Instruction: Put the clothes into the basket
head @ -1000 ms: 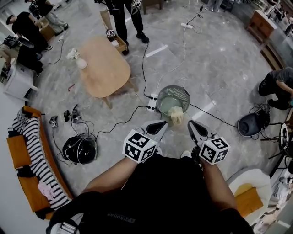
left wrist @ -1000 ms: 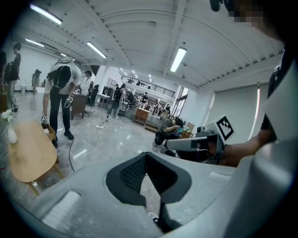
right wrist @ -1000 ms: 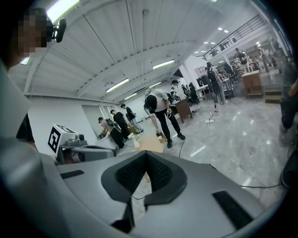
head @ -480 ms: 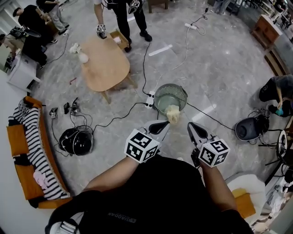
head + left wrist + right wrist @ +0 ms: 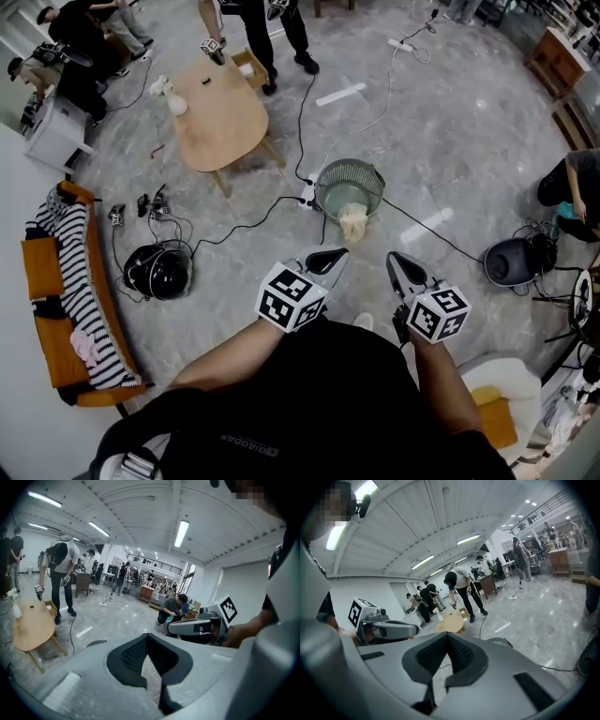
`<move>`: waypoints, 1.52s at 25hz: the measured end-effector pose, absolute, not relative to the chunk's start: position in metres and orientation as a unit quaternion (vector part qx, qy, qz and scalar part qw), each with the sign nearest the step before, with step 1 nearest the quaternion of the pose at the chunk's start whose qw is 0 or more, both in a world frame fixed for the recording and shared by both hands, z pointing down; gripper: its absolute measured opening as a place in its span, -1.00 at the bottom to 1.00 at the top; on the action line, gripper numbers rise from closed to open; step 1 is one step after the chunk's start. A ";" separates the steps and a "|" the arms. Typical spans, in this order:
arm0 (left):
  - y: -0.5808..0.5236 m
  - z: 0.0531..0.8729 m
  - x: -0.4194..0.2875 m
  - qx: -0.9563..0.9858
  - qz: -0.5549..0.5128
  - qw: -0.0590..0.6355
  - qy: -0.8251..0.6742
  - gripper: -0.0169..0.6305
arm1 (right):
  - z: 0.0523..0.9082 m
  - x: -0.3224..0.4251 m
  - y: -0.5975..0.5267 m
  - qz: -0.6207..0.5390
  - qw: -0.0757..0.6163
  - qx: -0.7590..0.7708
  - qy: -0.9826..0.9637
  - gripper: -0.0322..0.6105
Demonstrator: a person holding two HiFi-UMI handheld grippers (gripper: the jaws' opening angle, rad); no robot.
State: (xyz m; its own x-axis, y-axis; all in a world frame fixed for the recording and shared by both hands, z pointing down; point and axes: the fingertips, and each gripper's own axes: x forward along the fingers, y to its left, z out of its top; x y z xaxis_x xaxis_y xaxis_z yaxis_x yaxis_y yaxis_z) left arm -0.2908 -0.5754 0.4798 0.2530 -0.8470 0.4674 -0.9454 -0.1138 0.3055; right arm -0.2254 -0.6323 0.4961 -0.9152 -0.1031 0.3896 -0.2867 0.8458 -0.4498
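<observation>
A round wire basket point(image 5: 349, 171) stands on the grey floor ahead of me, and a cream cloth point(image 5: 353, 222) hangs over its near rim. My left gripper point(image 5: 330, 260) and right gripper point(image 5: 401, 267) are held side by side just short of it, both shut with nothing in them. The left gripper view has its shut jaws point(image 5: 150, 658) low in the middle, with the basket's rim point(image 5: 96, 642) beyond. In the right gripper view the shut jaws point(image 5: 446, 660) point toward the basket point(image 5: 501, 642). More clothes, a striped piece point(image 5: 80, 281) and a pink one point(image 5: 84, 349), lie on the orange sofa point(image 5: 42, 267) at the left.
A wooden table point(image 5: 220, 117) stands beyond the basket, with people around it. Black cables and a power strip point(image 5: 307, 195) run across the floor near the basket. A black helmet-like dome point(image 5: 155, 272) lies at the left and a grey device point(image 5: 511, 261) at the right.
Both grippers have drawn back a little from the basket; the gap between their tips and the hanging cream cloth has grown. Both stay shut.
</observation>
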 end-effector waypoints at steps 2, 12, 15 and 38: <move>-0.576 0.485 -0.286 0.738 0.094 0.284 -0.604 -0.95 | 0.499 -0.220 -0.633 0.258 0.179 0.102 -0.944 -0.86; -0.583 0.491 -0.270 0.732 0.104 0.285 -0.610 -0.95 | 0.505 -0.200 -0.640 0.264 0.180 0.100 -0.942 -0.86; -0.583 0.492 -0.268 0.730 0.106 0.284 -0.613 -0.95 | 0.505 -0.198 -0.640 0.264 0.180 0.100 -0.942 -0.86; -0.580 0.483 -0.266 0.731 0.103 0.274 -0.617 -0.95 | 0.504 -0.197 -0.630 0.250 0.179 0.103 -0.946 -0.86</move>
